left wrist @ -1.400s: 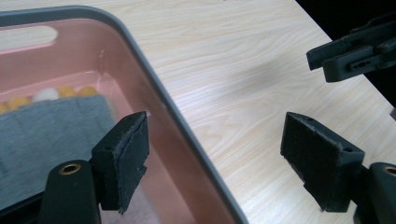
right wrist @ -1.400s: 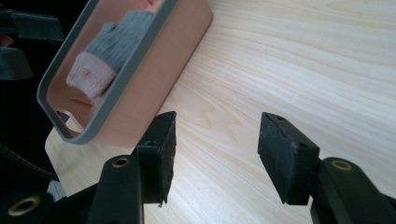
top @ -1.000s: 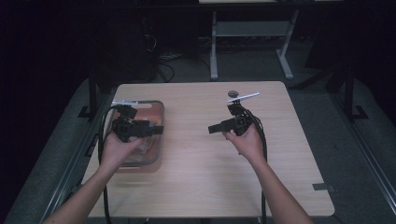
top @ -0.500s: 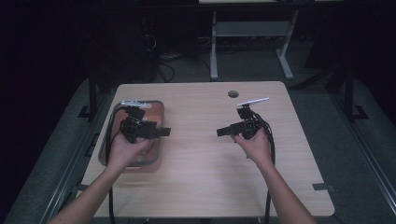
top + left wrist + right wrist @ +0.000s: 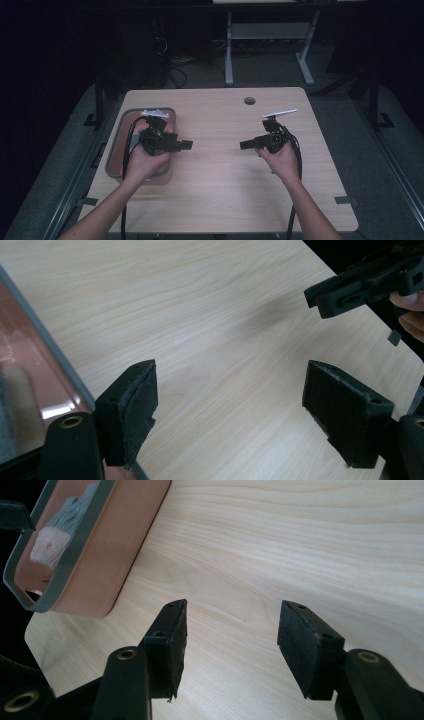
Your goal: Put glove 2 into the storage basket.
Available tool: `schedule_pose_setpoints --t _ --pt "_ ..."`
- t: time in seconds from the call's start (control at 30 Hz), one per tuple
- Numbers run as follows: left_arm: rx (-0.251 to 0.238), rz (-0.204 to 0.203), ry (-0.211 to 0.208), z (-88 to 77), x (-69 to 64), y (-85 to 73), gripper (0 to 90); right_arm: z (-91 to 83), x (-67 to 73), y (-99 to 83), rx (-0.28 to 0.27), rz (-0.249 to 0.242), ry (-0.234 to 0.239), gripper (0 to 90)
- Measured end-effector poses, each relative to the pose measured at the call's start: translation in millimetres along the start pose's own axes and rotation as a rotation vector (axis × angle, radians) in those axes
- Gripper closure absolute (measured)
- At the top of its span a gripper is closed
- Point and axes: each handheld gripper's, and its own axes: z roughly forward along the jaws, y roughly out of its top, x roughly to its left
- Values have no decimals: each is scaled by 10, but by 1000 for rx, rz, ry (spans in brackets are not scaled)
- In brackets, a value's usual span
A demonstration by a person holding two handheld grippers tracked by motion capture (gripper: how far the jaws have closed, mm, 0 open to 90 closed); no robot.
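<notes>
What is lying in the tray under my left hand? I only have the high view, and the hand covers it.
Observer: The right gripper view shows a pale knitted item, grey-blue with a whitish end, lying inside the tray.
Operator: Is the left tool open?
Observer: Yes. In the left gripper view the left tool has its jaws wide apart, with nothing but bare table between them.
Operator: And the right tool?
Observer: In its own view the right tool is open and empty, held over bare wood beside the tray.
</notes>
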Motion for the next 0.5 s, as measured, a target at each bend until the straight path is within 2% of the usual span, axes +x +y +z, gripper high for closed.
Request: schedule_pose_setpoints --t 0.5 --pt "34 50 -57 229 -248 -20 219 -153 -208 -185 -13 37 -27 443"
